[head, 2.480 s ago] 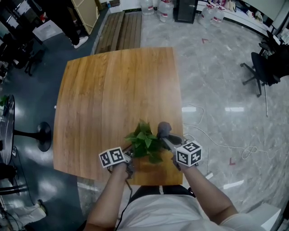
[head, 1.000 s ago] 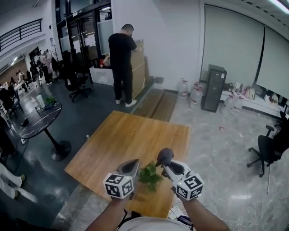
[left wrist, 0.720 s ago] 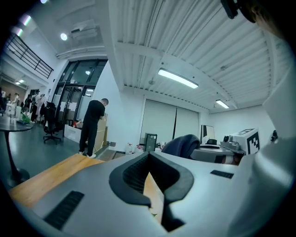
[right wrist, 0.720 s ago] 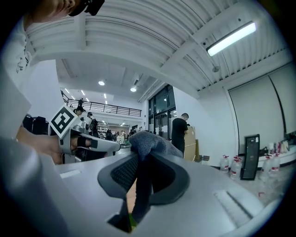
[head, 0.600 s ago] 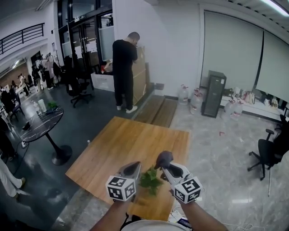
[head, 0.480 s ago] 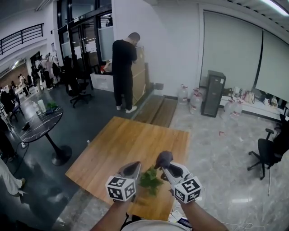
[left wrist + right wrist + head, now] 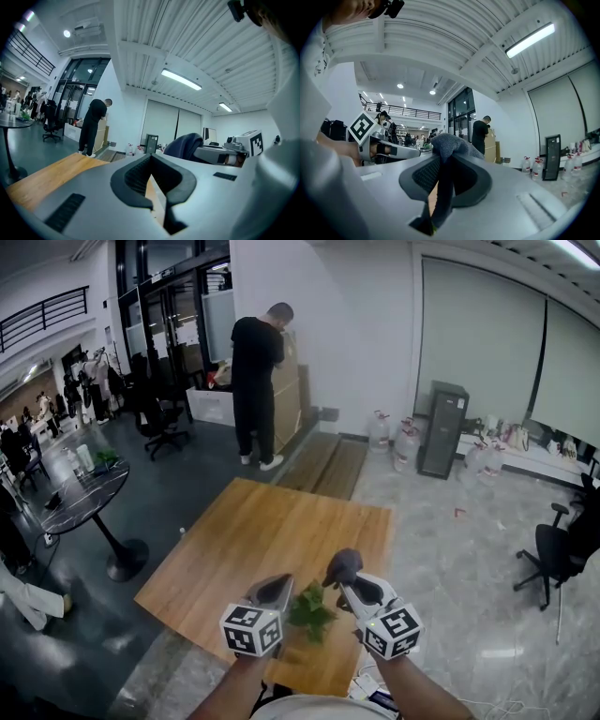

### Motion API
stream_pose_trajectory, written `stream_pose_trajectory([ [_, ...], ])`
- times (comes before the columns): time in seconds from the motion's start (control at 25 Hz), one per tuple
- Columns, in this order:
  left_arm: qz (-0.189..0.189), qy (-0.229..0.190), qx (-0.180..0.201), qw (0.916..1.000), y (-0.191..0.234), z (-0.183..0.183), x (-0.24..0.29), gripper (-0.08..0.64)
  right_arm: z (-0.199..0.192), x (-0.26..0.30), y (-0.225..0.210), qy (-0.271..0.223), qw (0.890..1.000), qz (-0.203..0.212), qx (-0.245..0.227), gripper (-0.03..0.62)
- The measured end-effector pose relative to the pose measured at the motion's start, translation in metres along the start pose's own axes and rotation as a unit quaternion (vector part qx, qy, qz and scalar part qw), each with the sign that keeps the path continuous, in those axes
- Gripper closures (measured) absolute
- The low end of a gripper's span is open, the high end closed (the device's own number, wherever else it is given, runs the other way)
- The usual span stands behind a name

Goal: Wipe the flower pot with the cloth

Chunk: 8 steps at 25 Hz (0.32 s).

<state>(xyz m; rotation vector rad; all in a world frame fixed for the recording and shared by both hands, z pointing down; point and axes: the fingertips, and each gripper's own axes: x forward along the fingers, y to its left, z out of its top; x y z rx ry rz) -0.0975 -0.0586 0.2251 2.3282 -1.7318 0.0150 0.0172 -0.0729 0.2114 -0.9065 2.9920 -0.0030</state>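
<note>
A person holds two grippers out over the near end of a light brown wooden worktop (image 7: 253,535). The left gripper (image 7: 275,588) has its fingers (image 7: 132,177) pressed together, and nothing is between them. The right gripper (image 7: 349,579) has its fingers (image 7: 418,177) pinching a soft grey cloth (image 7: 449,144). The cloth sticks up out of the tips in a round lump, and a dark strip of it hangs down between the fingers. Both grippers point away from the person, about level, side by side. At the back of each gripper is a white cube (image 7: 250,629) with black square marks.

Between the two grippers, and lower down, is a small green leafy plant (image 7: 309,608). It stands on the worktop, close to the near edge. The flower pot is under the leaves and I cannot make it out. The cloth is up above the plant and a bit to the right, and it does not look to touch the leaves.

In the left gripper view, the right gripper and its cloth show just to the right. In the right gripper view, the left gripper shows to the left.

Far off, a person in black clothes (image 7: 255,381) stands facing a tall brown box by a white wall. A round dark table (image 7: 80,486) stands at the left. A dark office chair (image 7: 560,554) stands at the right. Big clear water bottles (image 7: 394,435) sit beside a dark cabinet (image 7: 442,427).
</note>
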Motion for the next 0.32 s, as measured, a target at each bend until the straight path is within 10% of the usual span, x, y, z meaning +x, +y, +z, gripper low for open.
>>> stream_pose_trajectory([
  [0.32, 0.003, -0.004, 0.002, 1.0, -0.0047, -0.0023, 0.0093, 0.554, 0.0004, -0.0046, -0.0067, -0.004, 1.0, 0.0, -0.001, 0.541],
])
